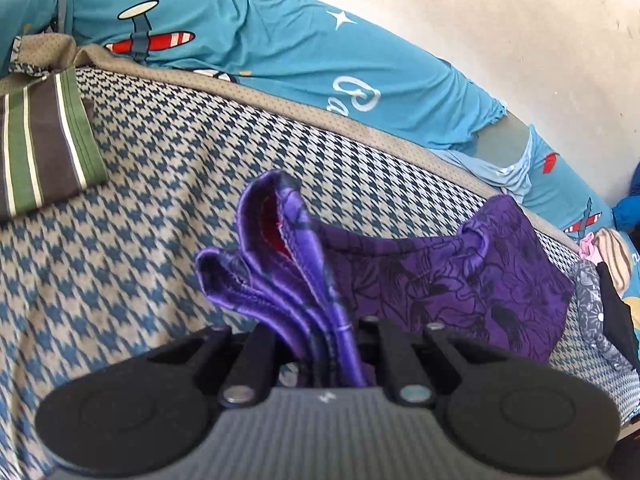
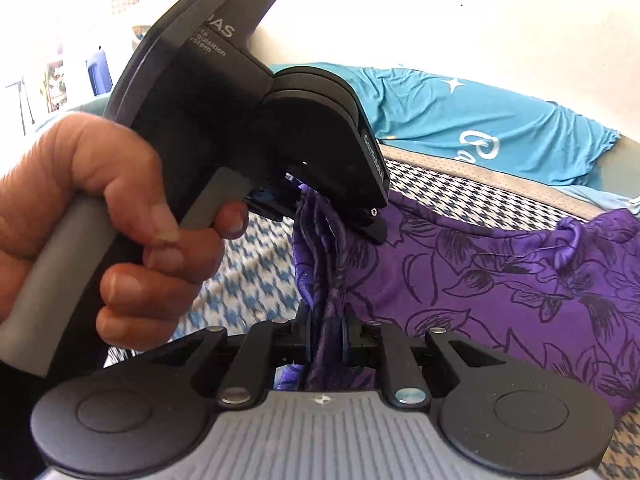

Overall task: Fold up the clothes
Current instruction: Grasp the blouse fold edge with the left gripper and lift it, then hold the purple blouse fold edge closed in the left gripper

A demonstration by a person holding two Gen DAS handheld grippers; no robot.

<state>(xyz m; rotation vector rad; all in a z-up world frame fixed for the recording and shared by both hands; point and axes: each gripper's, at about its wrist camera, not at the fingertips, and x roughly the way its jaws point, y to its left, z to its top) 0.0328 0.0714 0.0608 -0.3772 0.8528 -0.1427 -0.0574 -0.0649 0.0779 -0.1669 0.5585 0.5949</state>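
A purple garment with a dark flower print lies over the houndstooth bed cover. In the left wrist view my left gripper is shut on a bunched edge of it, and folded loops of cloth stand up from between the fingers. In the right wrist view the purple garment spreads to the right. My right gripper is shut on a gathered strip of it. Just above, the left gripper, held by a person's hand, pinches the same strip. The two grippers sit close together.
The blue-and-white houndstooth cover fills the bed. A green-and-brown striped cloth lies folded at the left. A teal sheet with aeroplanes runs along the far edge below a white wall. More clothes are heaped at the right.
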